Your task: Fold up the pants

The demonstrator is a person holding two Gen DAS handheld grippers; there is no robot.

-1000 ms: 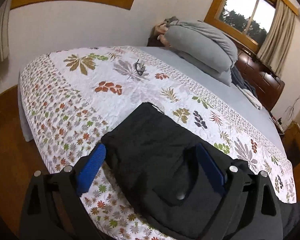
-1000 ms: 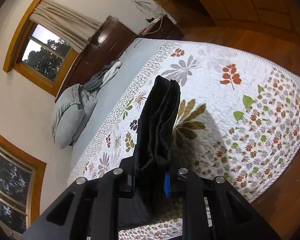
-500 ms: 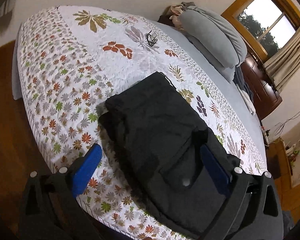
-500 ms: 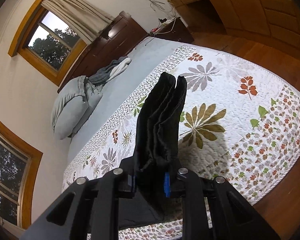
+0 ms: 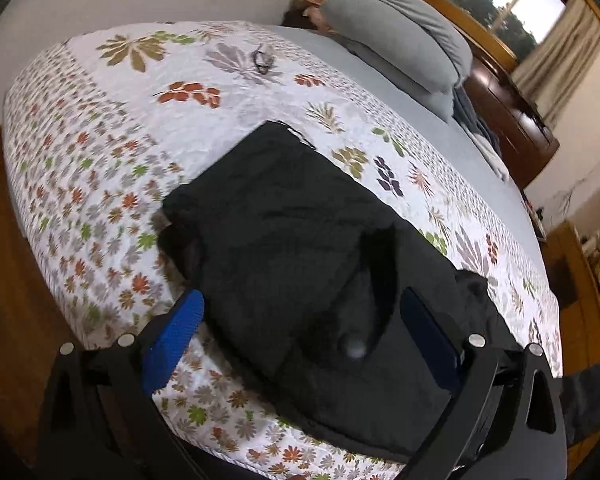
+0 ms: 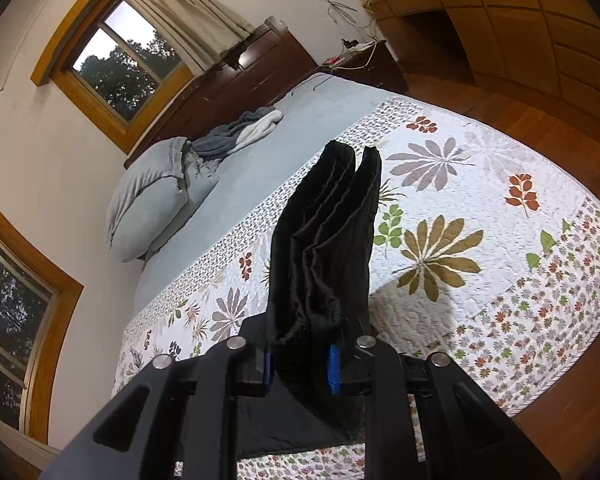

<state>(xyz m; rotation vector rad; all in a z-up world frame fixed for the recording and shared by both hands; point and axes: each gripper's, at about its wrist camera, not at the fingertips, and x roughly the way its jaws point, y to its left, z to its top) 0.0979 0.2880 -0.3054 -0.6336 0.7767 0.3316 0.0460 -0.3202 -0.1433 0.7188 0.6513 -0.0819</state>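
The left hand-held gripper (image 5: 300, 320) stands released above the black pants (image 5: 300, 248) lying folded on the quilt (image 5: 100, 140). The right hand-held gripper (image 6: 300, 364) grasps their bunched edge, which stands up toward 12 o'clock.

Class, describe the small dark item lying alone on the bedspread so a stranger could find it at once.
Start at the bed's leaf-patterned quilt and look toward its far end, short of the grey pillows. There, on a grey printed leaf, lies a small dark tangled object, too small to identify. Unlike the black pants, it is tiny and wiry.
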